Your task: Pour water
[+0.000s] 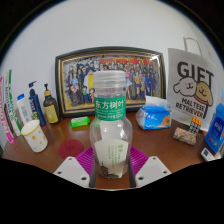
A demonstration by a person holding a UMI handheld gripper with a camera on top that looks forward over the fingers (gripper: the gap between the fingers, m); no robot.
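A clear plastic water bottle (110, 125) with a white cap and a green label stands upright between my fingers, close in front of the camera. My gripper (111, 162) is shut on its lower body, with the magenta pads (86, 160) pressed against both sides. The base of the bottle sits level with the fingertips, and I cannot tell whether it touches the brown table (160, 145). A white paper cup (34, 135) stands to the left, beyond the fingers, with a round pink coaster (70, 148) between it and the bottle.
A framed group photo (75, 80) leans against the wall behind the bottle. Several toiletry bottles (38, 104) stand at the left. A small green item (80, 121) lies before the frame. A blue tissue pack (154, 116) and a white gift bag (192, 85) stand to the right.
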